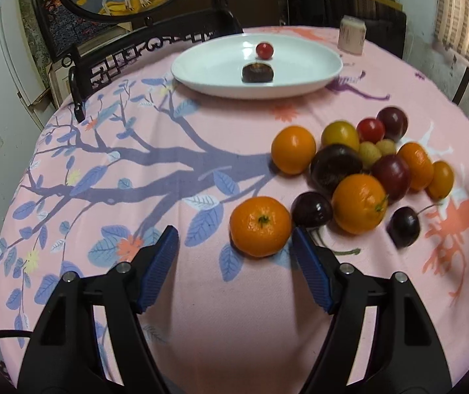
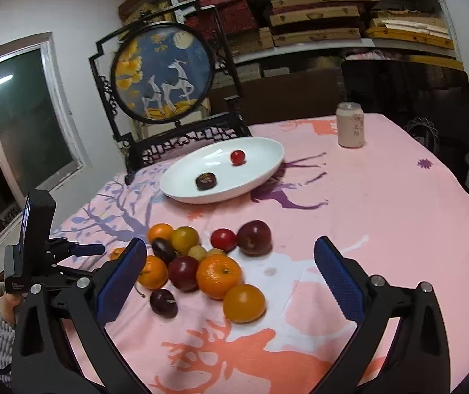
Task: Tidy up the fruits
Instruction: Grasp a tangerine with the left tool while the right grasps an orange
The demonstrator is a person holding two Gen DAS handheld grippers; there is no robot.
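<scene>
A pile of fruit lies on the pink tablecloth: mandarins, dark plums, cherries, red and yellow tomatoes. In the left wrist view my left gripper (image 1: 236, 239) is open, with a mandarin (image 1: 260, 226) just ahead between its fingertips, nearer the right finger. A white oval plate (image 1: 300, 88) at the back holds a red cherry tomato (image 1: 264, 50) and a dark fruit (image 1: 257, 72). In the right wrist view my right gripper (image 2: 229, 251) is open and empty above the pile, near a large mandarin (image 2: 218, 275) and an orange tomato (image 2: 244, 302). The plate (image 2: 181, 193) also shows there.
A pale drink can (image 2: 350, 124) stands at the table's far side. A black framed round screen with deer (image 2: 165, 75) stands behind the plate. Shelves of boxes line the back wall. The left gripper's body (image 2: 37, 249) shows at the left of the right wrist view.
</scene>
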